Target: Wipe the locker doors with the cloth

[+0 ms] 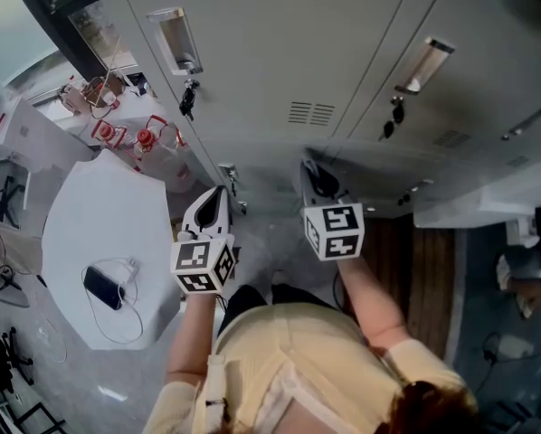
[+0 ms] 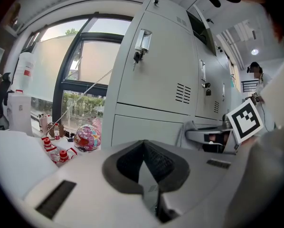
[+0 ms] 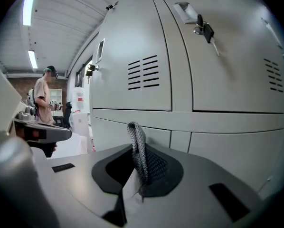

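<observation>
Grey woven cloth [image 3: 138, 148] is pinched between the jaws of the right gripper [image 3: 136, 177], with a fold standing up above them. The locker doors [image 3: 127, 42] stand close ahead of its tips. Beside it, the left gripper [image 2: 144, 172] has its jaws pressed together with nothing between them.

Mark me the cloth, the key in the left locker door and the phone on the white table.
cloth [image 3: 137, 148], right gripper view, the woven fold standing upright.
key [image 1: 188, 99], head view, its dark hanging fob.
phone [image 1: 101, 287], head view, middle of its dark face.
</observation>
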Tool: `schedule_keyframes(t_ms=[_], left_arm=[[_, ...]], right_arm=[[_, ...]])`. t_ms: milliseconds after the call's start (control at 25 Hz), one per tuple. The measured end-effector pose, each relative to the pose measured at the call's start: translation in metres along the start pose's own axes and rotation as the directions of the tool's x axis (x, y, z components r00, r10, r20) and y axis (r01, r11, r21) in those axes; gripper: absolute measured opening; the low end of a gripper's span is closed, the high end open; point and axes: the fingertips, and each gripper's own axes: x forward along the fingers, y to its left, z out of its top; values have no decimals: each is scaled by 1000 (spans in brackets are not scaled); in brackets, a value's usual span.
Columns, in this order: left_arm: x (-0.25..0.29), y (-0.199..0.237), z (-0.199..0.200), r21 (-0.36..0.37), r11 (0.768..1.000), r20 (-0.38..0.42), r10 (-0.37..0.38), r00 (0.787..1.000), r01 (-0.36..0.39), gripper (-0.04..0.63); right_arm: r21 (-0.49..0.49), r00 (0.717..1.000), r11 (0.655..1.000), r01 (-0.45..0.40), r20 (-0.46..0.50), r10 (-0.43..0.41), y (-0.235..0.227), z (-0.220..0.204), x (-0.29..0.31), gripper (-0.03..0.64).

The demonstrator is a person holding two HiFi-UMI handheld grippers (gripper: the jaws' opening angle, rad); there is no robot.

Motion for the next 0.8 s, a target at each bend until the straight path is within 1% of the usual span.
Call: schedule_keyframes(t_ms=[160,320,480,640,800], left_arm=[[-7,14,2,2,1000,-2,16,1000,-16,2],[-19,35,5,1,999,-2,54,999,-54,2],[-32,52,0,2,996,-7,85,996,-85,2],[-43,70,-5,-28,992,-4,122,993,-122,2],[-52,85,-12,-52,986,-1,157,988,-157,2]], right_arm=[[11,998,998,-60,-3,60,32,3,0,29],[8,991,991,-132,6,132,68,4,9,29],[2,984,984,-176,3,176,98,0,23,29],[6,972,972,-236,-9,236,132,1,37,29],[-11,962,962,-272,-27,271,153,-6,55,29]])
